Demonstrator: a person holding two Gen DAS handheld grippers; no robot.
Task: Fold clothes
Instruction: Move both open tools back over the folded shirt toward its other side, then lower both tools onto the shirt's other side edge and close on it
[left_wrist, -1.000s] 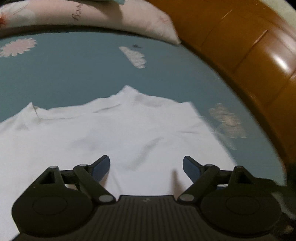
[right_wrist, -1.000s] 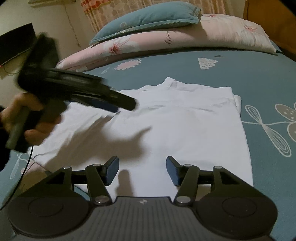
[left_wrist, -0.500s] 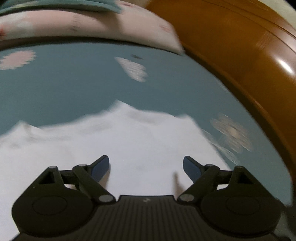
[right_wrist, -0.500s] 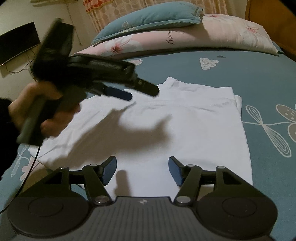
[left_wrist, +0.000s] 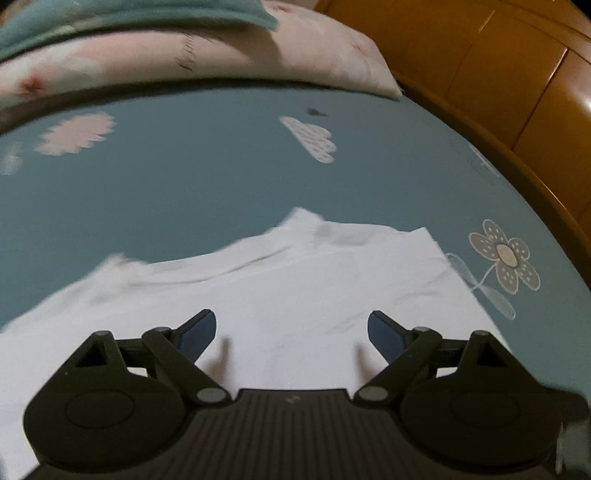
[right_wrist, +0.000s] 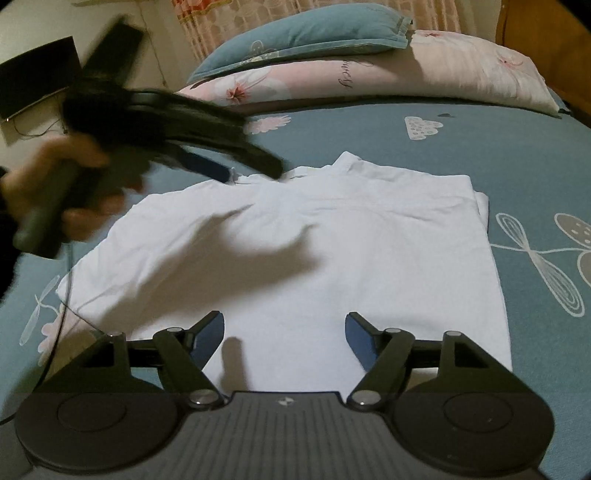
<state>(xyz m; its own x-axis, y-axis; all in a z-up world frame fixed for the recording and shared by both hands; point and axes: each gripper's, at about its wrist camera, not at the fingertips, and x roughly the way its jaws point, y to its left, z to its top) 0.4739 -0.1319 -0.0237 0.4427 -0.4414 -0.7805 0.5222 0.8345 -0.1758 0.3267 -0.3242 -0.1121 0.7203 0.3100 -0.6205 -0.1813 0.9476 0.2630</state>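
A white shirt (right_wrist: 325, 243) lies flat on the blue bedsheet (right_wrist: 480, 147), its right side folded in and its collar toward the pillows. In the left wrist view the white shirt (left_wrist: 280, 295) fills the lower middle. My left gripper (left_wrist: 291, 330) hangs above it, jaws opening wide, nothing between them. The right wrist view shows my left gripper (right_wrist: 255, 170), blurred, in a hand (right_wrist: 55, 173) over the shirt's left shoulder. My right gripper (right_wrist: 284, 332) hovers over the shirt's near hem, jaws opening, nothing between them.
Pink floral pillows (right_wrist: 406, 74) and a teal pillow (right_wrist: 303, 37) lie across the head of the bed. A wooden headboard (left_wrist: 498, 74) curves along the right. A dark screen (right_wrist: 33, 81) sits on the wall at left, and a thin cable (right_wrist: 62, 306) trails by the bed's left edge.
My left gripper has risen and swung toward the shirt's collar, so the shirt looks smaller in its view. The right gripper's jaws have spread wider while it stayed put.
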